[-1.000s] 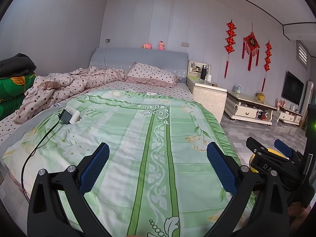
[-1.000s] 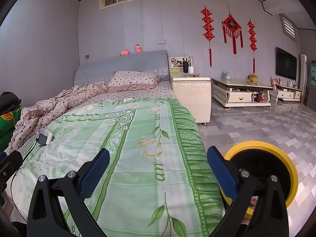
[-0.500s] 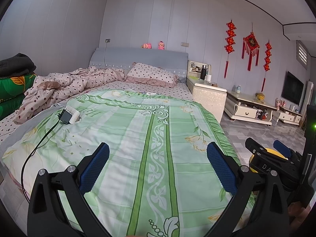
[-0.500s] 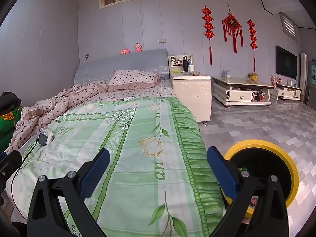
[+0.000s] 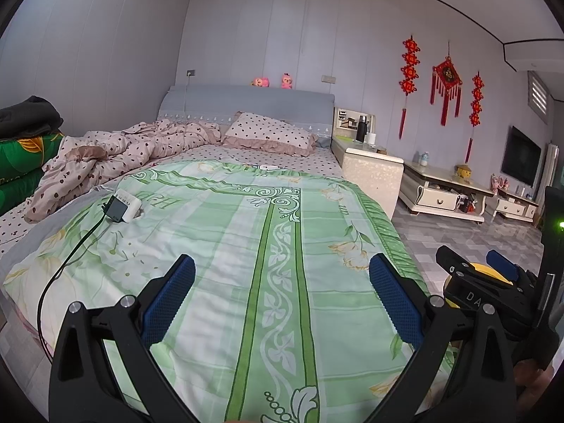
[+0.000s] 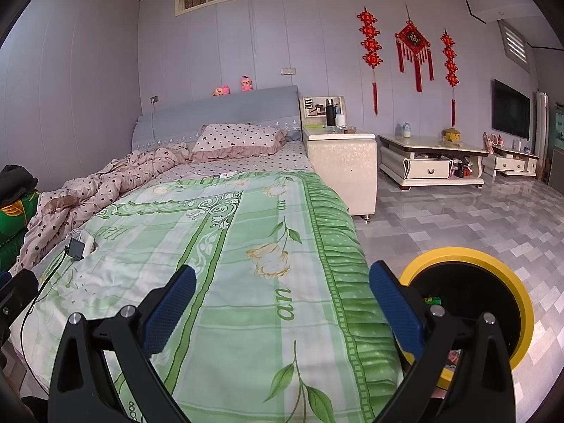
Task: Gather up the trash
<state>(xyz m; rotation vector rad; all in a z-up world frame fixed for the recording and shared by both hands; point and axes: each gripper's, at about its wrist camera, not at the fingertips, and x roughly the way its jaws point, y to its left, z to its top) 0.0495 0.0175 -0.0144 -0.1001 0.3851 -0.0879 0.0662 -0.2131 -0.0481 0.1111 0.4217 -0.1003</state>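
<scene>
A round bin with a yellow rim [image 6: 469, 257] stands on the floor at the bed's right side, black inside with some litter at its bottom. My right gripper [image 6: 282, 303] is open and empty above the foot of the bed, just left of the bin. My left gripper [image 5: 282, 299] is open and empty over the green bedspread [image 5: 246, 239]. The right gripper's body [image 5: 476, 292] shows at the right of the left wrist view, hiding most of the bin. A small white scrap [image 5: 267, 167] lies far up the bed near the pillow; it also shows in the right wrist view [image 6: 225, 175].
A white power strip with a black charger and cable [image 5: 121, 206] lies on the bed's left part. A rumpled dotted quilt [image 5: 116, 151] and pillow [image 5: 269, 134] are at the head. A bedside cabinet [image 6: 340, 172], low TV tables [image 6: 430, 162] and tiled floor [image 6: 476, 218] lie to the right.
Both views have barely shifted; the right gripper seen in the left wrist view has risen slightly. Both grippers stay open.
</scene>
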